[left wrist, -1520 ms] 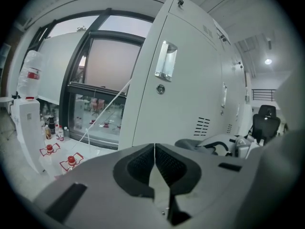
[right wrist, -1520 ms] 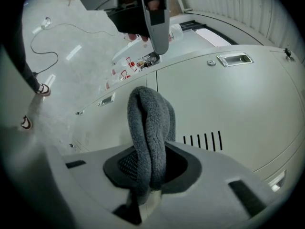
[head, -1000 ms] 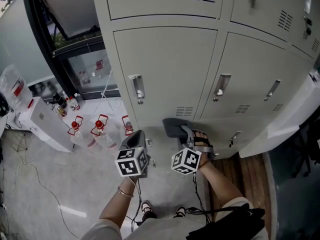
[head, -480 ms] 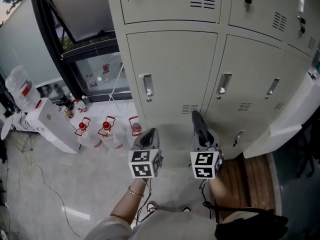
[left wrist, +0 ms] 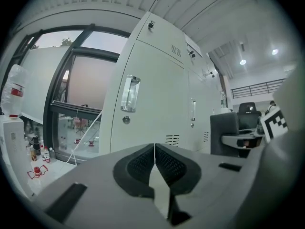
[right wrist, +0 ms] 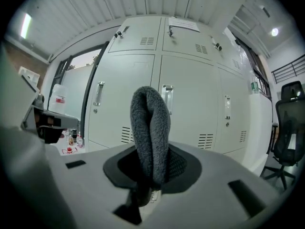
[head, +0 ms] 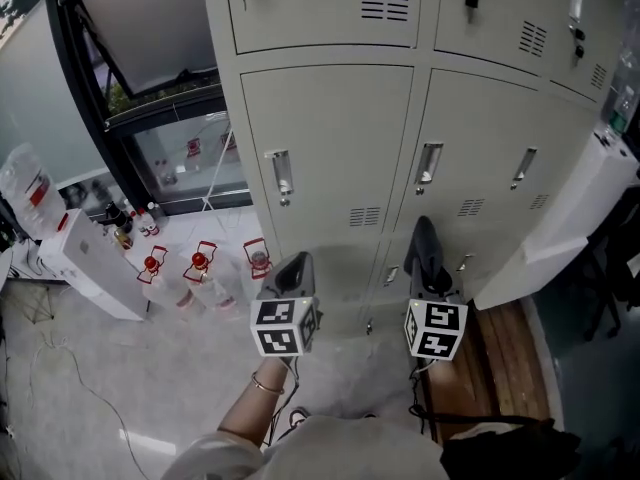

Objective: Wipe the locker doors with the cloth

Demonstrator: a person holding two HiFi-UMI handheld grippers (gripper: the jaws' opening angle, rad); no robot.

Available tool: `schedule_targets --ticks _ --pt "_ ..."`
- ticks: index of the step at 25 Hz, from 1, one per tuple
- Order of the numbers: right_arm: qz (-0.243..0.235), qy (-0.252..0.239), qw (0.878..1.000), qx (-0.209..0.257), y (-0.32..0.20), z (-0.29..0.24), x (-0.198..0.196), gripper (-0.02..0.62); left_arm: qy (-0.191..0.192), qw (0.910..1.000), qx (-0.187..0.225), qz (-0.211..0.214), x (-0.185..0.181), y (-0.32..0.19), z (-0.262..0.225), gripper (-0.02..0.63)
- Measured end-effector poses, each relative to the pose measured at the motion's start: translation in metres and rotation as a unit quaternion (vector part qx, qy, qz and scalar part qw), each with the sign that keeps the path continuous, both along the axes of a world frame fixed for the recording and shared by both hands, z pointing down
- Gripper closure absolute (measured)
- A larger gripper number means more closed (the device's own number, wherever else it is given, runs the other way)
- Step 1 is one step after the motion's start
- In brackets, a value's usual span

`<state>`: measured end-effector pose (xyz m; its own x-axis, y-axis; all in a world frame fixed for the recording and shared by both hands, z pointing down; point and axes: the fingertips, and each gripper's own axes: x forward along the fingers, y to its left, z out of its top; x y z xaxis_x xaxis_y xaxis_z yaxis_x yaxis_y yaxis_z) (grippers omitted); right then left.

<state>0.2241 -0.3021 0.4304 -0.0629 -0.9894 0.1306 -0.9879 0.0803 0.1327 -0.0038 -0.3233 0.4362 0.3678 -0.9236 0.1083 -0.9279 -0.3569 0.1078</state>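
Note:
A bank of pale grey locker doors (head: pixel 330 138) with metal handles and vents fills the upper head view. My right gripper (head: pixel 426 264) is shut on a folded dark grey cloth (head: pixel 424 243), which sticks up in front of the middle lower door (right wrist: pixel 190 104). The cloth (right wrist: pixel 150 132) stands upright between the jaws and seems held short of the door. My left gripper (head: pixel 292 274) is shut with nothing in it, low in front of the left lower door (left wrist: pixel 143 113).
Several water bottles with red caps (head: pixel 200 265) stand on the floor at the left, by a white unit (head: pixel 85 258) and a dark-framed window (head: pixel 150 118). A white cabinet (head: pixel 570 218) and a wooden floor strip (head: pixel 490 358) lie to the right. An office chair (right wrist: pixel 288 128) stands at far right.
The right gripper has turned the cloth from lying flat to standing upright and shifted right, from the left door's lower edge toward the middle door. The left gripper stayed low.

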Motion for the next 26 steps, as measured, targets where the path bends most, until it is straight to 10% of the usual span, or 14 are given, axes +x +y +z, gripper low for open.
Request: schedule_targets --ticks 26 --pt "-0.003 -0.005 1.0 0.003 0.012 -0.005 -0.004 0.529 0.01 0.9997 -0.015 -0.017 -0.009 0.011 0.007 0.595"
